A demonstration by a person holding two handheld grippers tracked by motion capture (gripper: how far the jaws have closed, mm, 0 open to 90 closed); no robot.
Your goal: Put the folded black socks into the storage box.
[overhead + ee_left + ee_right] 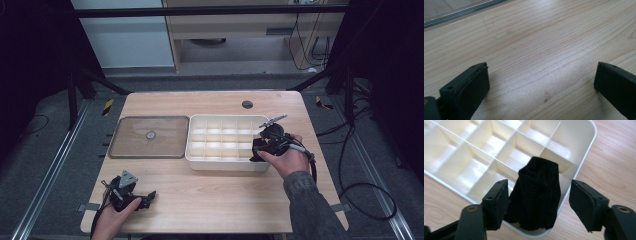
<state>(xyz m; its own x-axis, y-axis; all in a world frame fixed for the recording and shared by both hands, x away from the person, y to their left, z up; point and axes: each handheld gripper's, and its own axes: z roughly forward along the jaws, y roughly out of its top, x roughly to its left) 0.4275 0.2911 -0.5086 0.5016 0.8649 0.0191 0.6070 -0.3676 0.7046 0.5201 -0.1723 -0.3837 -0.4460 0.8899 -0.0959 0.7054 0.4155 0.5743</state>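
A white box [224, 164] split into several compartments lies at the table's middle right. A rolled black cloth [537, 195] stands in its near right corner compartment, rising above the rim [590, 141]. My right gripper [260, 148] hangs over that corner, open, with its jaws on either side of the cloth [539, 185]. The left jaw touches the cloth and the right jaw stands clear of it. My left gripper [149, 198] rests low at the table's near left, open, with bare wood between its jaws [541, 75].
A clear flat lid [131, 142] with a small round knob lies left of the box, and its edge [451, 15] runs beyond my left gripper. The table has a cable hole [247, 104] at the back. Cables trail over the floor at right.
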